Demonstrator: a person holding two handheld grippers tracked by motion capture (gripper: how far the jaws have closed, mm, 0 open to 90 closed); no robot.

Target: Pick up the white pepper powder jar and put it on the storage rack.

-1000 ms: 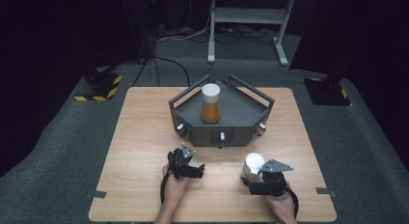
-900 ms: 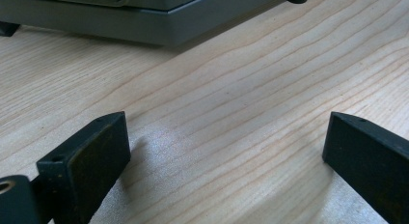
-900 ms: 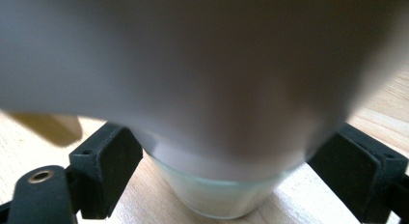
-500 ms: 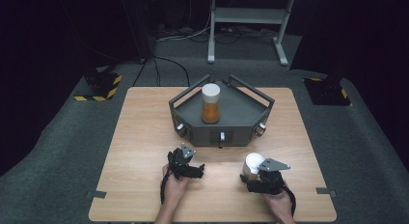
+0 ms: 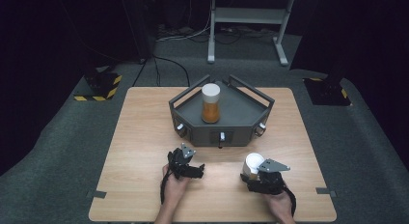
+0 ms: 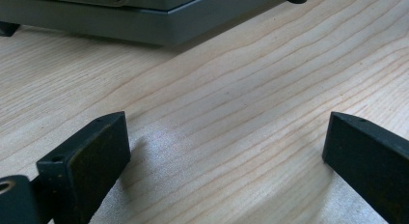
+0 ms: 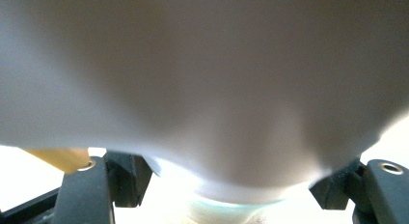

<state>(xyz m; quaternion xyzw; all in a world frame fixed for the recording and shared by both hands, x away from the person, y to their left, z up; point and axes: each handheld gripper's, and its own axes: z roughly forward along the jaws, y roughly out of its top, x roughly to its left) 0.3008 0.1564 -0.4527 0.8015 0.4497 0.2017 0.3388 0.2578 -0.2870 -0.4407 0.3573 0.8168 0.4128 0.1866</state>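
A white cup (image 5: 252,163) stands on the wooden table (image 5: 144,137) at the front right, and my right gripper (image 5: 254,175) holds it from the near side. In the right gripper view the cup's pale wall (image 7: 207,79) looms close, with a black jaw against each side; the jaws have just been closing and my right gripper (image 7: 231,190) is now shut on it. My left gripper (image 5: 193,167) rests at the front left. Its jaws stand wide apart over bare wood, so my left gripper (image 6: 222,156) is open and holds nothing.
A grey angular tray with raised rails (image 5: 251,110) sits at the table's middle back, its front edge (image 6: 120,26) just ahead of the left jaws. On it stands a bottle of orange liquid with a white cap (image 5: 211,104). Black-and-yellow floor blocks (image 5: 99,86) flank the table.
Both hands and the white cup stay in place in the high view; no shift is visible there.
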